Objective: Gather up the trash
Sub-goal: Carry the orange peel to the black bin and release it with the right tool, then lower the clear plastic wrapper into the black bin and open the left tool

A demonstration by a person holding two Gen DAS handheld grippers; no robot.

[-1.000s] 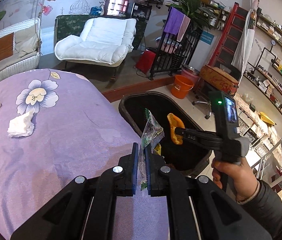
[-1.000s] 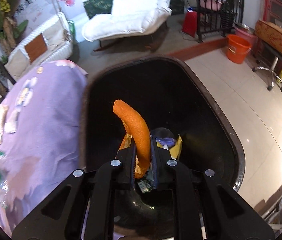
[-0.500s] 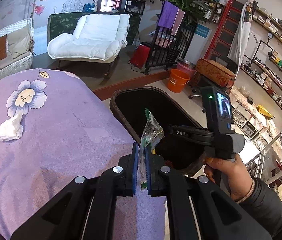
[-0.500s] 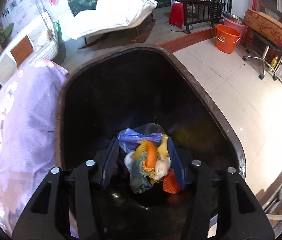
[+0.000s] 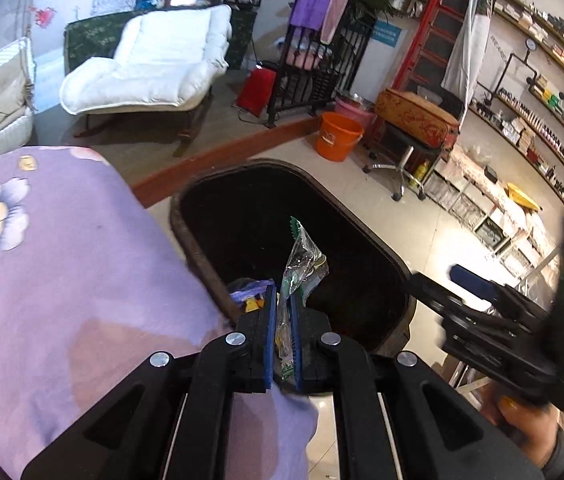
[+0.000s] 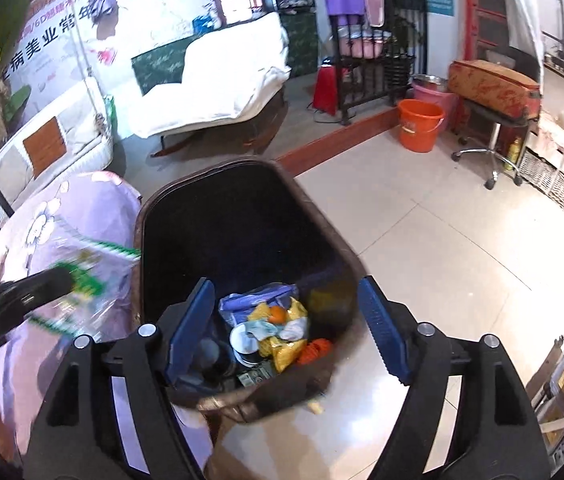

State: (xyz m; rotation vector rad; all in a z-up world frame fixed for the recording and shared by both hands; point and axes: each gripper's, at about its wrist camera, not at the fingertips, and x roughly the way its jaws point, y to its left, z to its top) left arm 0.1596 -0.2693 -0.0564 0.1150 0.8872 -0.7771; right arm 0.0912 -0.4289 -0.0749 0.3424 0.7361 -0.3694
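My left gripper (image 5: 282,334) is shut on a clear plastic wrapper with green print (image 5: 302,262), held over the near rim of a dark brown trash bin (image 5: 366,232). From the right wrist view the same wrapper (image 6: 86,280) shows blurred at the left, beside the bin (image 6: 146,216). My right gripper (image 6: 286,332) hovers above the bin with its jaws opening and nothing between them. Mixed trash (image 6: 274,332), including an orange peel, lies at the bin's bottom. The right gripper (image 5: 478,300) also appears at the right of the left wrist view, held by a hand (image 5: 534,432).
A purple flowered cloth (image 5: 62,280) covers the surface left of the bin. Beyond lie a white lounge chair (image 5: 154,68), an orange bucket (image 5: 338,136), a black metal rack (image 5: 318,68) and a wheeled stool (image 5: 406,144) on the tiled floor. Shelves line the right wall.
The right gripper let go of the orange peel, which dropped into the bin, and its jaws spread wide as it drew back. The left gripper carried the wrapper to above the bin.
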